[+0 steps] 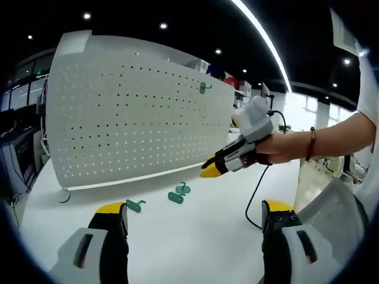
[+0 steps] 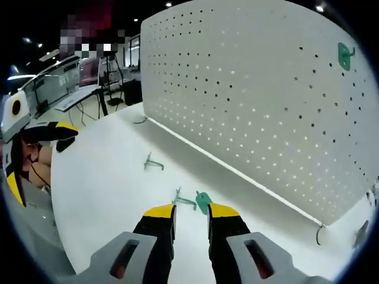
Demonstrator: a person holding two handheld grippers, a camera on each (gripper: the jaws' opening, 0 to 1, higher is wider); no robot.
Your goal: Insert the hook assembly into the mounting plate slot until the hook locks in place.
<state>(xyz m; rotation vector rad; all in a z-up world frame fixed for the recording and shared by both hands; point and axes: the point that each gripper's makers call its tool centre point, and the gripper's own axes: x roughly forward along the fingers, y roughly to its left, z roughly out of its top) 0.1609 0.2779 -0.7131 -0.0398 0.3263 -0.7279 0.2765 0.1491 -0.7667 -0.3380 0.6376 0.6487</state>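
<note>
A white pegboard [image 1: 136, 118] [image 2: 254, 106] stands upright on the white table [image 1: 195, 242]. One green hook [image 1: 204, 87] [image 2: 345, 55] hangs high on it. Three loose green hooks lie in front of the board: one [image 1: 135, 205] [image 2: 153, 163] apart, two [image 1: 176, 197] [image 1: 183, 189] close together. My left gripper [image 1: 194, 212] is wide open and holds nothing. A hand holds my right gripper [image 1: 210, 171] in the air above the pair. Its jaws stand a narrow gap apart [image 2: 192, 213], with a green hook [image 2: 203, 201] on the table just past the tips. The left gripper [image 2: 38, 163] appears at the left edge.
A black cable [image 1: 257, 195] trails over the table to the right. A grey chair back [image 1: 334, 207] stands by the table's right edge. The board rests on small feet [image 1: 64, 195] [image 2: 320, 234]. Office desks [image 2: 65, 94] stand beyond the table.
</note>
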